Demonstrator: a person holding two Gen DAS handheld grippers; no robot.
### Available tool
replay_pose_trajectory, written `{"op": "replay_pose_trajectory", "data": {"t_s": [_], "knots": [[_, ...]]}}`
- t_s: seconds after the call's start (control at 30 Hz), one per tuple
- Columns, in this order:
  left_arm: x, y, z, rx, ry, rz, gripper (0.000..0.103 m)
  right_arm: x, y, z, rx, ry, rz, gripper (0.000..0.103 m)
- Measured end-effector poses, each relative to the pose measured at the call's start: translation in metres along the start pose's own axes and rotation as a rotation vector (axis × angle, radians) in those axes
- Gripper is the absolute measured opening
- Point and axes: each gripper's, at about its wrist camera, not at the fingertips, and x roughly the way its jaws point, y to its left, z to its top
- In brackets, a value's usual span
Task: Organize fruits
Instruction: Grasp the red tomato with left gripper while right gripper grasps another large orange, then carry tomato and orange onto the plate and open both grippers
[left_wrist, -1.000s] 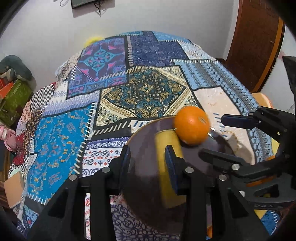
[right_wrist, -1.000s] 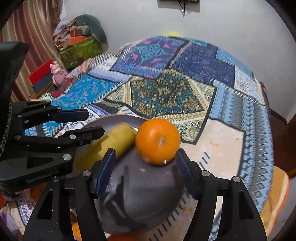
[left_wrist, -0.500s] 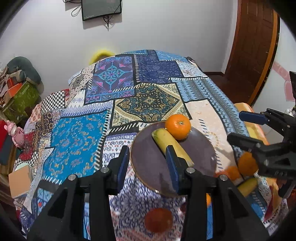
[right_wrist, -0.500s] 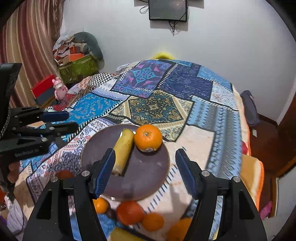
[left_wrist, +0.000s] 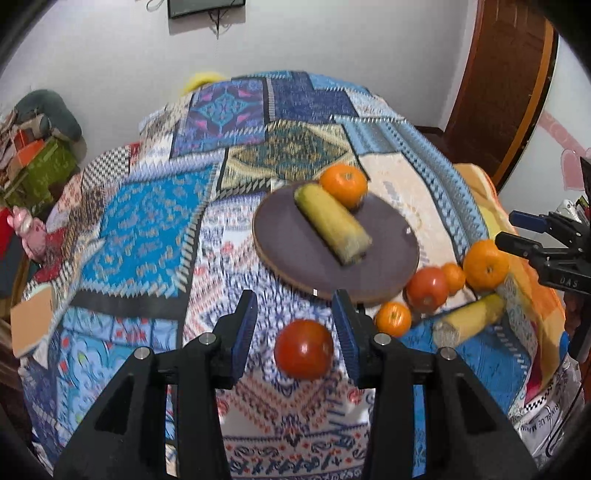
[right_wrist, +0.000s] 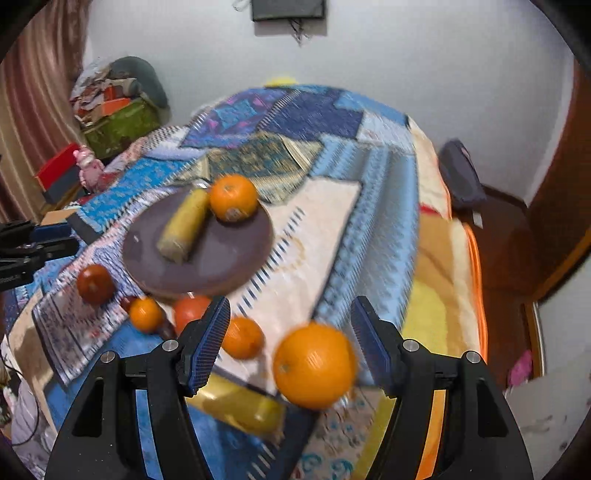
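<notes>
A dark round plate (left_wrist: 295, 240) lies on the patchwork cloth and holds a yellow banana piece (left_wrist: 332, 225) and an orange (left_wrist: 343, 184). My left gripper (left_wrist: 295, 332) is open, with a red tomato (left_wrist: 303, 349) lying between its fingers on the cloth. My right gripper (right_wrist: 290, 343) is open, with a large orange (right_wrist: 314, 365) between its fingers. The plate (right_wrist: 221, 258), banana piece (right_wrist: 183, 229) and orange (right_wrist: 233, 197) also show in the right wrist view.
Near the plate's front edge lie a second tomato (left_wrist: 426, 290), two small oranges (left_wrist: 393, 318) (left_wrist: 453, 277), a large orange (left_wrist: 485, 264) and a second banana piece (left_wrist: 469, 321). The bed drops off at the right. Boxes and clutter stand at the left (left_wrist: 33, 162).
Both grippers have pulled back and up from the plate. The loose fruit in front of the plate has come into view. The tomato and the large orange now sit between the fingers.
</notes>
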Motion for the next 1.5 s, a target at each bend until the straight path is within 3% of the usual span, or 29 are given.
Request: {"op": "replay_pose_trajectory", "data": {"t_s": [0.33, 0.6, 0.83, 1.23, 1.5], "knots": [[0.03, 0.003, -0.027, -0.043, 0.086, -0.022, 0.044, 0.019, -0.019, -0.033, 0.09, 0.077, 0.014, 0.065], [0.043, -0.003, -0.026, -0.044, 0.101, -0.043, 0.049, 0.037, -0.023, -0.045, 0.123, 0.12, 0.037, 0.065], [0.062, -0.003, -0.029, -0.052, 0.137, -0.041, 0.049, 0.041, -0.022, -0.048, 0.125, 0.109, 0.041, 0.062], [0.054, -0.002, -0.024, -0.049, 0.112, -0.049, 0.046, 0.037, -0.024, -0.047, 0.142, 0.09, 0.05, 0.06], [0.027, -0.002, -0.007, -0.029, 0.03, -0.027, 0.045, 0.023, -0.025, -0.028, 0.132, 0.044, 0.035, 0.06]]}}
